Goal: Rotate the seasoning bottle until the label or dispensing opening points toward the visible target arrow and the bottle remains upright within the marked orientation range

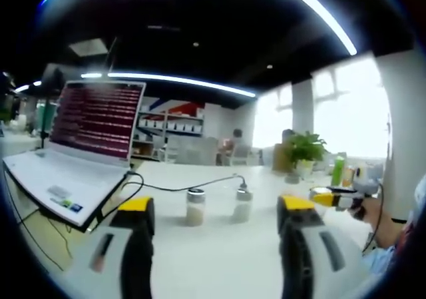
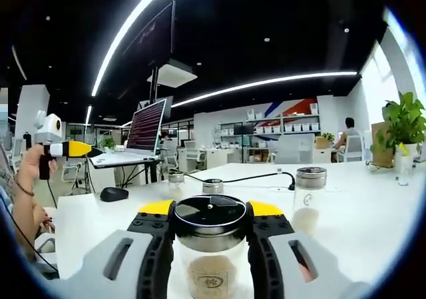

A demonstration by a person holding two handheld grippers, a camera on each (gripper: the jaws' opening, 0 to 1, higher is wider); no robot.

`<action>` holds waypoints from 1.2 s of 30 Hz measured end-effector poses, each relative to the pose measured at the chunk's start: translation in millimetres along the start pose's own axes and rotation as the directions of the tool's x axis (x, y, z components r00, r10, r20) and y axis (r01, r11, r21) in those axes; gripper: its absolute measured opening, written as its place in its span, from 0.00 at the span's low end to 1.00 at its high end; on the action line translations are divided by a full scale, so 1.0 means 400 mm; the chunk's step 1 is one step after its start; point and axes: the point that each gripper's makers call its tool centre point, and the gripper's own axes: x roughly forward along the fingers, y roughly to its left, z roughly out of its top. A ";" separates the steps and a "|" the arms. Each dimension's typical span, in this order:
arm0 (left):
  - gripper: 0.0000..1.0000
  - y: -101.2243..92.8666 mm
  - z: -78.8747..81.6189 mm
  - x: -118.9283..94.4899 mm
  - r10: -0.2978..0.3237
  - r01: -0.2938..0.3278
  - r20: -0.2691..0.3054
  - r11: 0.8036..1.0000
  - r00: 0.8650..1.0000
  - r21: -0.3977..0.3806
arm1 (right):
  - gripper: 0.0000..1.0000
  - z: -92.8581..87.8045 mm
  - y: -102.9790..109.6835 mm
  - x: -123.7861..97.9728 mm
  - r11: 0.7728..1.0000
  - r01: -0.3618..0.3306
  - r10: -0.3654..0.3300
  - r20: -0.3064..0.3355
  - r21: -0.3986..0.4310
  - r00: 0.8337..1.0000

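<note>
left gripper view: low over the white surface (image 1: 219,246), facing the laptop (image 1: 80,152) at 10 o'clock, jars near | right gripper view: level with the surface, close on a jar (image 2: 211,246) at 6 o'clock | shared: surface, laptop (image 2: 143,136), potted plant (image 1: 305,149) (image 2: 403,122)

The left gripper (image 1: 216,216) with yellow-tipped grey jaws is hovering open above the white table (image 1: 219,259). Two small glass seasoning jars with silver lids (image 1: 195,207) (image 1: 243,204) are standing upright just ahead between its jaws, and an open white laptop (image 1: 73,159) is sitting off to its left.
</note>
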 end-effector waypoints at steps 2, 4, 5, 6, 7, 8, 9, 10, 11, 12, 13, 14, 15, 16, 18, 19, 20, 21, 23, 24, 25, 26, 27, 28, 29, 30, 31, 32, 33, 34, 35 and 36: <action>0.80 -0.002 0.001 -0.001 -0.001 0.001 0.002 1.000 1.000 0.000 | 0.42 -0.001 -0.001 -0.001 1.000 0.008 -0.008 0.002 0.000 1.000; 0.80 -0.003 0.002 -0.003 -0.002 0.002 0.003 1.000 1.000 0.001 | 0.42 -0.002 0.000 -0.003 1.000 0.017 -0.017 0.007 -0.016 1.000; 0.80 -0.003 0.003 -0.004 -0.002 0.002 0.004 1.000 1.000 0.002 | 0.42 -0.002 0.000 -0.003 1.000 0.018 -0.018 0.007 -0.018 1.000; 0.80 -0.003 0.004 -0.004 -0.002 0.002 0.006 1.000 1.000 0.003 | 0.42 -0.002 -0.001 -0.003 1.000 0.021 -0.020 0.008 -0.019 1.000; 0.80 -0.001 0.004 -0.004 -0.002 0.002 0.005 1.000 1.000 0.005 | 0.42 -0.002 -0.002 -0.004 1.000 0.022 -0.022 0.010 -0.019 1.000; 0.80 -0.001 0.003 -0.004 -0.001 0.001 0.003 1.000 1.000 0.007 | 0.42 -0.002 -0.002 -0.004 1.000 0.020 -0.020 0.011 -0.023 1.000; 0.80 -0.001 0.000 -0.002 -0.001 0.001 -0.001 1.000 1.000 0.009 | 0.42 -0.003 -0.001 -0.005 0.999 0.017 -0.017 0.009 -0.030 1.000; 0.80 -0.002 -0.003 0.000 -0.001 0.001 -0.006 1.000 1.000 0.009 | 0.42 -0.004 -0.001 -0.005 0.999 0.015 -0.015 0.008 -0.030 1.000; 0.80 -0.003 -0.006 0.002 -0.002 0.002 -0.009 1.000 1.000 0.008 | 0.47 0.000 0.000 -0.005 1.000 0.010 -0.010 0.018 -0.021 1.000; 0.80 -0.005 -0.006 0.002 -0.006 0.006 -0.011 1.000 1.000 0.007 | 0.59 0.004 0.000 -0.005 1.000 0.006 -0.006 0.027 -0.015 1.000; 0.80 -0.008 -0.006 0.003 -0.011 0.011 -0.010 1.000 1.000 0.008 | 0.69 0.009 0.001 -0.005 1.000 0.005 -0.005 0.030 -0.015 1.000; 0.80 -0.010 -0.006 0.003 -0.014 0.014 -0.010 1.000 1.000 0.010 | 0.77 0.014 0.001 -0.006 1.000 0.010 -0.009 0.029 -0.023 1.000; 0.80 -0.011 -0.007 0.004 -0.014 0.015 -0.011 1.000 1.000 0.013 | 0.81 0.017 0.000 -0.009 0.999 0.017 -0.016 0.022 -0.043 1.000; 0.80 -0.011 -0.008 0.004 -0.014 0.014 -0.013 1.000 1.000 0.015 | 0.80 0.022 0.001 -0.014 0.998 0.021 -0.020 0.022 -0.052 1.000; 0.80 -0.011 -0.011 0.007 -0.013 0.013 -0.017 1.000 1.000 0.013 | 0.80 0.030 0.002 -0.023 0.998 0.018 -0.017 0.027 -0.055 0.999; 0.80 -0.011 -0.013 0.008 -0.013 0.013 -0.020 1.000 1.000 0.011 | 0.81 0.034 0.004 -0.026 0.999 0.012 -0.011 0.029 -0.049 1.000; 0.80 -0.011 -0.014 0.008 -0.013 0.013 -0.021 1.000 1.000 0.010 | 0.80 0.036 0.009 -0.027 0.999 0.000 0.002 0.031 -0.048 1.000; 0.80 -0.013 -0.013 0.008 -0.013 0.013 -0.021 1.000 1.000 0.012 | 0.80 0.036 0.014 -0.026 0.998 -0.011 0.013 0.027 -0.054 1.000; 0.80 -0.017 -0.010 0.008 -0.015 0.015 -0.017 1.000 1.000 0.016 | 0.81 0.038 0.020 -0.027 0.998 -0.019 0.020 0.012 -0.064 1.000; 0.80 -0.018 -0.008 0.008 -0.016 0.016 -0.015 1.000 1.000 0.016 | 0.81 0.041 0.022 -0.028 0.997 -0.025 0.026 0.008 -0.067 1.000; 0.80 -0.018 -0.006 0.008 -0.015 0.016 -0.013 1.000 1.000 0.016 | 0.81 0.046 0.024 -0.030 0.997 -0.034 0.035 0.008 -0.067 0.999; 0.80 -0.018 -0.006 0.009 -0.014 0.015 -0.013 1.000 1.000 0.017 | 0.81 0.051 0.026 -0.033 0.997 -0.044 0.044 0.009 -0.065 0.999; 0.80 -0.018 -0.007 0.010 -0.014 0.014 -0.015 1.000 1.000 0.018 | 0.81 0.057 0.028 -0.035 0.997 -0.052 0.053 0.009 -0.063 0.999; 0.80 -0.017 -0.009 0.011 -0.014 0.014 -0.016 1.000 1.000 0.018 | 0.81 0.062 0.028 -0.038 0.996 -0.058 0.059 0.010 -0.064 0.998; 0.80 -0.016 -0.011 0.013 -0.014 0.014 -0.018 1.000 1.000 0.017 | 0.81 0.067 0.028 -0.041 0.996 -0.062 0.063 0.012 -0.067 0.998; 0.79 -0.016 -0.013 0.015 -0.015 0.015 -0.020 1.000 1.000 0.016 | 0.80 0.072 0.023 -0.043 0.996 -0.058 0.059 0.015 -0.067 0.998; 0.79 -0.016 -0.015 0.016 -0.016 0.017 -0.023 1.000 1.000 0.016 | 0.79 0.074 0.019 -0.044 0.996 -0.053 0.055 0.019 -0.068 0.998; 0.79 -0.014 -0.018 0.017 -0.016 0.016 -0.025 1.000 1.000 0.016 | 0.78 0.075 0.014 -0.044 0.996 -0.053 0.055 0.023 -0.071 0.998; 0.79 -0.012 -0.020 0.018 -0.013 0.014 -0.029 1.000 0.999 0.017 | 0.77 0.076 0.010 -0.044 0.996 -0.060 0.062 0.027 -0.070 0.998; 0.79 -0.010 -0.022 0.018 -0.010 0.010 -0.032 1.000 0.999 0.016 | 0.76 0.077 0.010 -0.045 0.996 -0.072 0.073 0.029 -0.056 0.997; 0.79 -0.008 -0.023 0.017 -0.008 0.008 -0.034 1.000 0.999 0.015 | 0.75 0.078 0.008 -0.046 0.996 -0.081 0.082 0.028 -0.047 0.996; 0.79 -0.008 -0.023 0.016 -0.007 0.008 -0.032 1.000 0.999 0.014 | 0.75 0.081 0.006 -0.048 0.995 -0.088 0.090 0.028 -0.045 0.996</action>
